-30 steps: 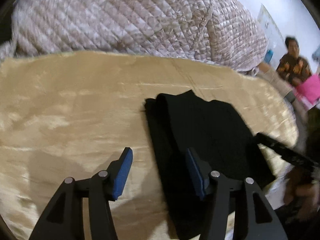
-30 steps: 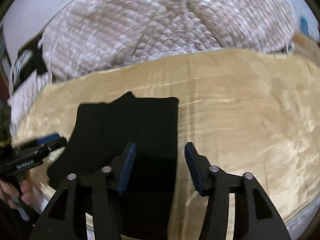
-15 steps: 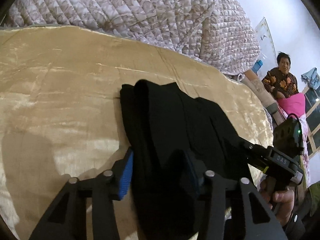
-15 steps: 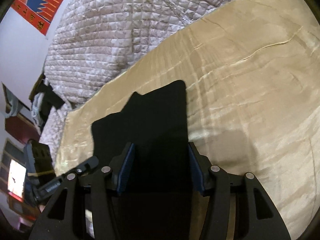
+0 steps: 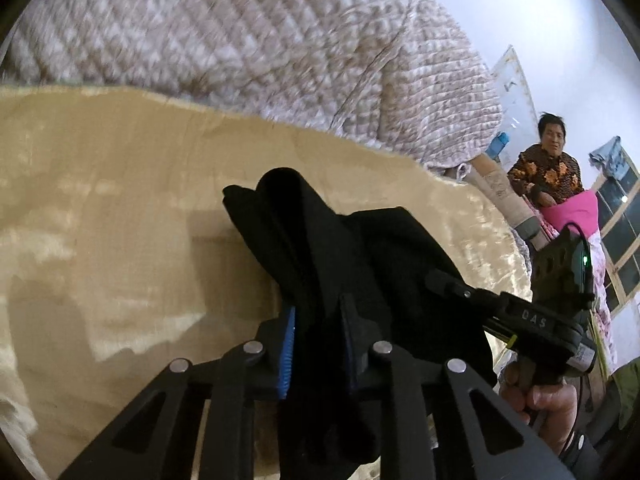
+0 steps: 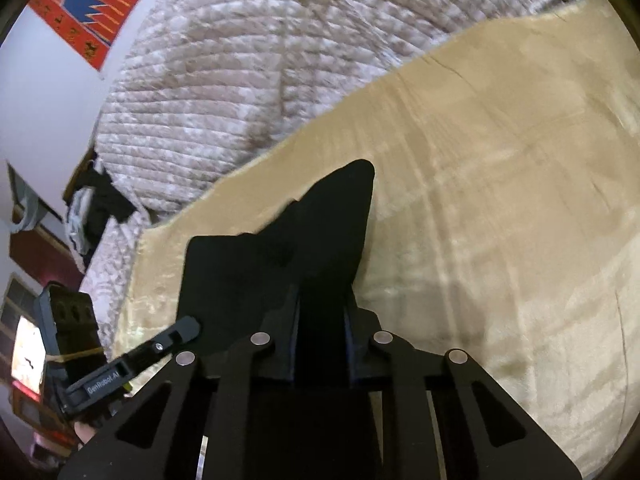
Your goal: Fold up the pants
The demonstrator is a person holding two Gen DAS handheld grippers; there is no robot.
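Observation:
The black pants (image 5: 340,248) lie folded on a gold velvet bedspread (image 5: 120,200). My left gripper (image 5: 318,344) is shut on their near left edge, black cloth bunched between the blue pads. My right gripper (image 6: 322,332) is shut on the near right edge of the pants (image 6: 280,256), and the cloth rises in a peak beyond the jaws. The right gripper shows in the left wrist view (image 5: 532,320), and the left gripper shows in the right wrist view (image 6: 132,364), each held in a hand.
A quilted beige comforter (image 5: 260,48) is heaped along the far side of the bed. A seated person (image 5: 548,168) with a pink cloth (image 5: 572,216) is at the far right. A red and blue wall hanging (image 6: 96,4) hangs at the left.
Both grippers moved forward over the near edge of the pants and closed on the cloth. The near edge has lifted and bunched up.

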